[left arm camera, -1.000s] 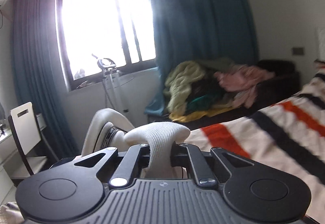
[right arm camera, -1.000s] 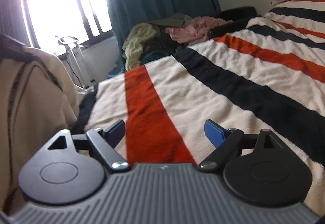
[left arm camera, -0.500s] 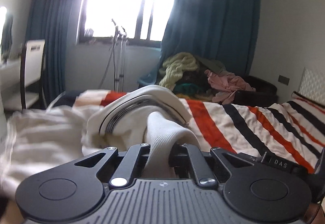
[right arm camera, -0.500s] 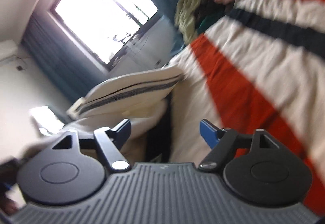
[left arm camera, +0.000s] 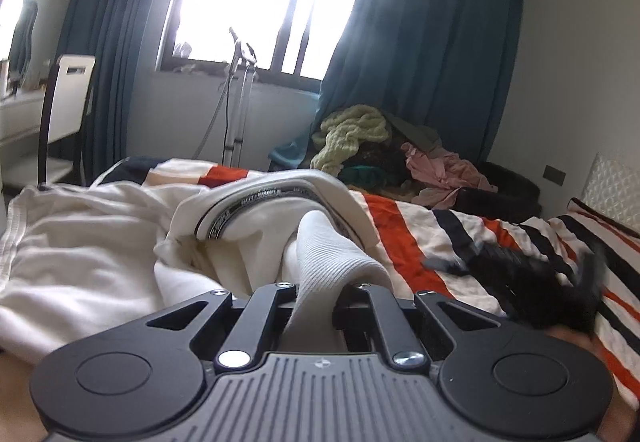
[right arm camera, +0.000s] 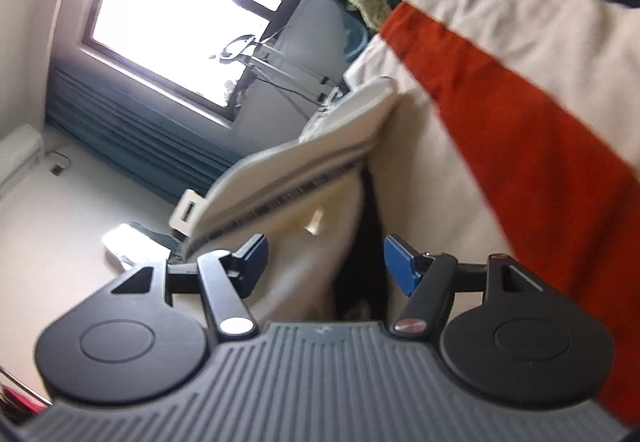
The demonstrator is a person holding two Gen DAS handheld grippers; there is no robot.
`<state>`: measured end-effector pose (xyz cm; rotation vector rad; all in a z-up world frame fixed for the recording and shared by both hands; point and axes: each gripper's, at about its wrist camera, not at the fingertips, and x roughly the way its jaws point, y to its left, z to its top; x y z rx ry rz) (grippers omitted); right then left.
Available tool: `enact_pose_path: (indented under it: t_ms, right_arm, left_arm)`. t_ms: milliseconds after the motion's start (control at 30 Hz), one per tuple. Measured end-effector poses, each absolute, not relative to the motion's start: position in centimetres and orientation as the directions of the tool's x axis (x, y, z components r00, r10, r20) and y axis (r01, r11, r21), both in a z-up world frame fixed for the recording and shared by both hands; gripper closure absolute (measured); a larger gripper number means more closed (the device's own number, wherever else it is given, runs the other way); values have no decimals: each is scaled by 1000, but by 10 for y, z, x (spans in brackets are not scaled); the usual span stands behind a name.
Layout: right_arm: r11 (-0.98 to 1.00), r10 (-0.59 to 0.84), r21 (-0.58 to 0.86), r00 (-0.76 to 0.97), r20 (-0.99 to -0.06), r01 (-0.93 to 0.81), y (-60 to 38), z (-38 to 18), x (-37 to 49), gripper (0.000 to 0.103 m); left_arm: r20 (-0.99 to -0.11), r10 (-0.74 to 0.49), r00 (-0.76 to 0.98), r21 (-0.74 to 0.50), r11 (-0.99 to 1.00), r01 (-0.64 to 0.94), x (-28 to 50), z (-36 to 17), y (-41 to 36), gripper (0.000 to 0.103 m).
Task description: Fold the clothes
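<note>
- The striped blanket (left arm camera: 404, 242) takes up the whole bed, cream with orange and black bands, and everything else gets placed against it.
- On the window end of that blanket lies the cream garment (left arm camera: 88, 258), crumpled and spread loosely rather than flat, its printed dark band (left arm camera: 256, 201) curling over the top fold.
- I'd say this is an early step of the fold: the piece is on the bed but far from squared up, with no neat crease showing.
- The left gripper (left arm camera: 320, 290) is clamped tight on a ribbed cuff (left arm camera: 332, 254) of that garment, with the fabric pinched between its jaws just above the blanket.
- The right gripper (right arm camera: 324, 262) is rolled hard over on its side, jaws parted and gripping nothing; cream cloth and a dark gap sit in front of them, and the blue pads (right arm camera: 400, 262) press on neither.
- From the left view, the right tool is only a dark blur low over the stripes, off to the right of the garment.
- Next, in my judgement, the free tool needs a second hold on an edge or the other cuff, then both must pull apart to flatten the cloth on the blanket.
- For containers, beyond the far edge of the blanket a heap of clothes (left arm camera: 360, 137) sits piled up, with green knit and pink pieces on top; I cannot tell what holds it.
</note>
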<state>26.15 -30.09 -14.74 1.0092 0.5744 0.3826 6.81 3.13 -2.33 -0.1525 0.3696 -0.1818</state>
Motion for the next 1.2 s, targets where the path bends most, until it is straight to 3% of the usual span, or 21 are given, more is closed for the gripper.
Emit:
enact_pose_path:
  t_ms: [67,233,333,400,467,600,700,800,933,1000,1033,1067,1100,1133,1200]
  right_arm:
    - [469,568,883,773,-281,-24,-291,-147,298,29]
    - [439,589,898,744,-316,33,-261,-157,382,29]
    - [472,561,874,725,-399,116,-247,-173,425,30]
    - [510,545,849,713,-441,135,-241,-178,447,53]
    - [580,531,810,713,-458,88,-234,-166,467,94]
    - [666,459,745,802,-382,-27,-231,-113,499,97]
    - [725,409,682,857,-313,-97,-229,-66,524,98]
    - [803,331,590,890,-315,-90,-223,-40,545,98]
    - [855,257,518,876,-407,-10,-223,-56,560,94]
    - [859,267,511,845,-464,10,-228,-73,555,87]
    - [861,271,508,827,-492,19,-230,-82,553,69]
    - [864,274,504,821,-500,19,-233,-89,544,43]
    - [866,277,501,821,-499,12,-237,-95,532,31]
    - [868,279,497,822,-497,6,-241,-101,519,21]
    - [844,320,536,811,-489,-9,-254,-112,497,22]
  left_arm:
    - [-335,-203,920,-174,973,151,71,-25,30,96]
    - [-306,-201,931,-164,974,157,81,-29,28,96]
    - [-290,-214,933,-189,968,164,92,-31,32,96]
    - [-295,-230,928,-206,963,173,99,-35,35,96]
    - [-300,-254,919,-232,954,188,107,-40,38,96]
    - [-273,-326,905,-303,922,240,120,-45,43,96]
    - [-259,-338,905,-291,921,261,127,-50,43,96]
    - [-268,-356,895,-319,910,266,136,-56,46,96]
    - [-282,-358,890,-347,903,253,142,-61,51,96]
    - [-289,-360,887,-367,898,244,143,-62,55,96]
    - [-293,-361,886,-377,895,240,143,-62,58,96]
    - [-296,-362,884,-387,892,235,143,-62,60,96]
    - [-298,-361,884,-391,891,232,142,-62,62,96]
    - [-303,-361,882,-397,889,227,142,-61,63,96]
    - [-314,-361,878,-409,886,218,142,-61,65,96]
